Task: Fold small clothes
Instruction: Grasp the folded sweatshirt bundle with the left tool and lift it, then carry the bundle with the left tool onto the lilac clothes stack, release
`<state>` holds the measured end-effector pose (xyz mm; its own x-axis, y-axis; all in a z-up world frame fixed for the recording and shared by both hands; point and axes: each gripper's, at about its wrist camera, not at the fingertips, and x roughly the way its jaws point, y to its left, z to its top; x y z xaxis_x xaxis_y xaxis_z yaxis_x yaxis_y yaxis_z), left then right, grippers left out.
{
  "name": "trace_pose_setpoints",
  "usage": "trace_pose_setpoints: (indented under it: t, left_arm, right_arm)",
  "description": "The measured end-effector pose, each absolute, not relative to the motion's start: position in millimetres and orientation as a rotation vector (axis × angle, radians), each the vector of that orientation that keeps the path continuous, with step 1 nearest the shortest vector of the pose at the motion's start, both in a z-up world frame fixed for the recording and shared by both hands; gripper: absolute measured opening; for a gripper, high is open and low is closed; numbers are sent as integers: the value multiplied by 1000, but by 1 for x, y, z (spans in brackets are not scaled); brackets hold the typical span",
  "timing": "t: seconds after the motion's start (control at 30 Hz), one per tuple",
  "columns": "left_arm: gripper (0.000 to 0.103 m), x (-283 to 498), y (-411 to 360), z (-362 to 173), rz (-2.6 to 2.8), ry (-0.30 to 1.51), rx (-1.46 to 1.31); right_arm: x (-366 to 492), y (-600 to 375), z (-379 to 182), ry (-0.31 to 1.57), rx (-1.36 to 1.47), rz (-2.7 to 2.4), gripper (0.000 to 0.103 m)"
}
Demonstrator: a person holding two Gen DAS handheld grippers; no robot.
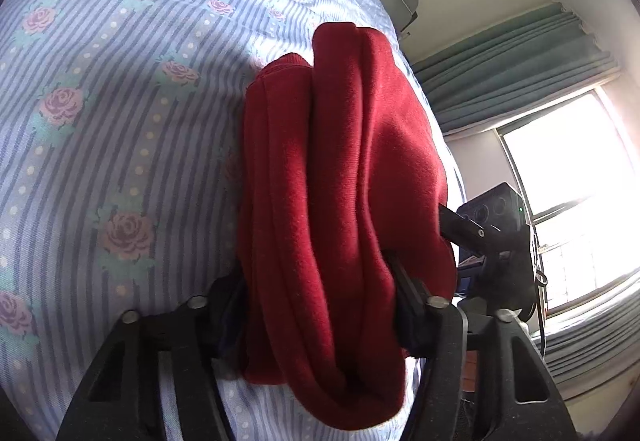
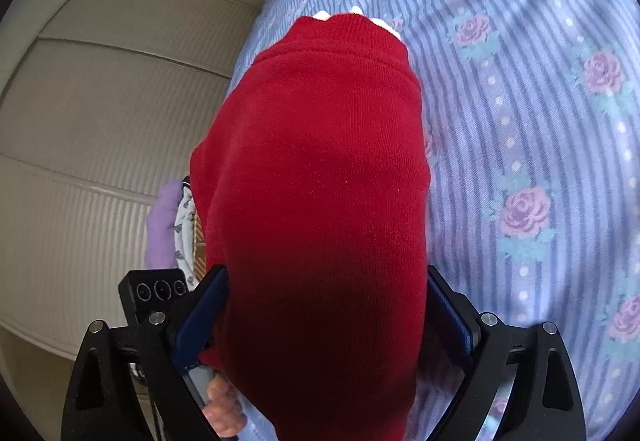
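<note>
A red knit garment (image 1: 340,201) hangs bunched in folds above a bed sheet (image 1: 120,121) with blue stripes and pink roses. My left gripper (image 1: 320,305) is shut on the red garment, its fingers hidden in the cloth. In the right wrist view the same red garment (image 2: 320,181) fills the middle, with its ribbed hem at the top and a bit of white showing there. My right gripper (image 2: 326,305) is shut on the red garment, blue pads (image 2: 204,313) pressed to both sides. The right gripper's body (image 1: 496,229) shows at the left view's right side.
The striped sheet (image 2: 520,121) covers the bed. A cream panelled wardrobe (image 2: 100,121) stands left in the right wrist view, with a pile of lilac and white clothes (image 2: 172,225) beside it. A window with green curtains (image 1: 520,81) is at the right in the left view.
</note>
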<state>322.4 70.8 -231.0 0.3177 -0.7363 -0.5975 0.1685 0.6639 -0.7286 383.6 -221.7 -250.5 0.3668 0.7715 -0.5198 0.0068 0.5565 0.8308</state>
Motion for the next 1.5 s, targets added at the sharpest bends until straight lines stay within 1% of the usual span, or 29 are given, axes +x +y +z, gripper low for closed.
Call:
trace_pose_setpoints:
  t: [0.03, 0.07, 0.13, 0.23, 0.3, 0.47, 0.63, 0.77, 0.9, 1.0, 1.13, 1.2, 1.33, 1.43, 1.5]
  left_arm:
    - [49, 321, 72, -230, -648, 1090, -620]
    - [47, 322, 75, -226, -651, 1089, -628]
    - [44, 321, 77, -223, -649, 1089, -638]
    - [42, 316, 79, -214, -655, 1079, -626]
    - [41, 314, 81, -208, -658, 1074, -620]
    - [41, 307, 89, -186, -672, 1059, -612]
    - [41, 290, 110, -149, -680, 1015, -594]
    - [41, 276, 142, -113, -675, 966, -580]
    - [41, 265, 190, -72, -646, 907, -567]
    - [41, 262, 225, -41, -600, 867, -557]
    - [42, 258, 309, 5, -519, 799, -533]
    - [42, 261, 339, 25, -478, 771, -520]
    - [42, 262, 420, 64, -387, 721, -483]
    - [42, 272, 475, 70, -333, 705, -492]
    - [42, 283, 502, 64, -310, 711, -511]
  right_arm:
    - [383, -220, -250, 1093, 865, 580, 86]
    - [382, -219, -248, 1087, 870, 584, 83]
    - [378, -219, -245, 1077, 885, 585, 73]
    - [371, -224, -241, 1057, 918, 589, 67]
    - [369, -224, -237, 1046, 934, 592, 65]
    - [354, -224, -215, 1018, 932, 597, 65]
    - [341, -208, -179, 983, 922, 609, 65]
    - [336, -181, -144, 952, 907, 638, 65]
    - [337, -141, -108, 921, 887, 687, 65]
    - [346, -96, -82, 908, 878, 740, 65]
    - [365, -14, -47, 892, 865, 829, 65]
    - [378, 34, -28, 883, 862, 879, 65]
    - [403, 122, -2, 875, 870, 963, 65]
    - [423, 187, 3, 885, 885, 1000, 65]
    - [430, 217, -2, 902, 889, 1003, 65]
